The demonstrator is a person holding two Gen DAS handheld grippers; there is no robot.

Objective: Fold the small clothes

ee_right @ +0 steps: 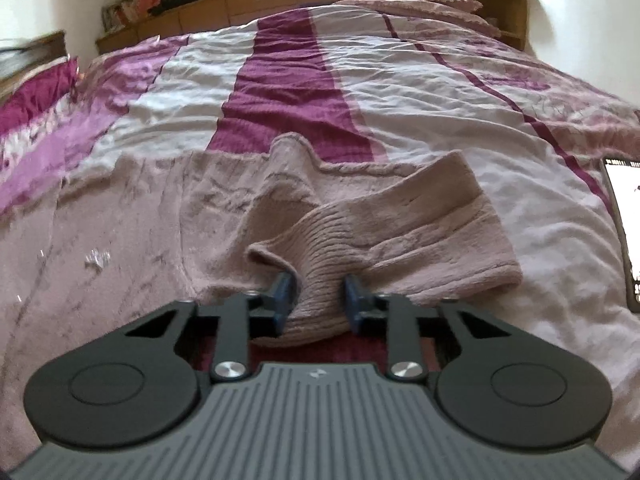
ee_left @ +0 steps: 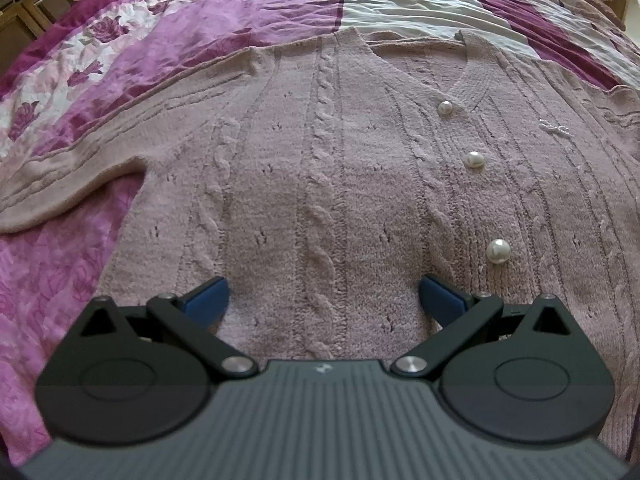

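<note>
Over the cable-knit cardigan (ee_left: 320, 184), left gripper (ee_left: 323, 300) hovers, fingers wide apart; right gripper (ee_right: 318, 300) pinches its ribbed cuff (ee_right: 320, 280), smooth bedspread (ee_right: 400, 92) free beyond.

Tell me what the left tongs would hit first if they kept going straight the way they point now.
Most likely the pink cable-knit cardigan: the open left tongs point down at its front panel, left of the pearl buttons. Depth is unclear.

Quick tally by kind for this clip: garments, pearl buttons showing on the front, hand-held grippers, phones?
Cardigan: 1
Pearl buttons: 3
Hand-held grippers, left and right: 2
Phone: 1
Total: 7
</note>
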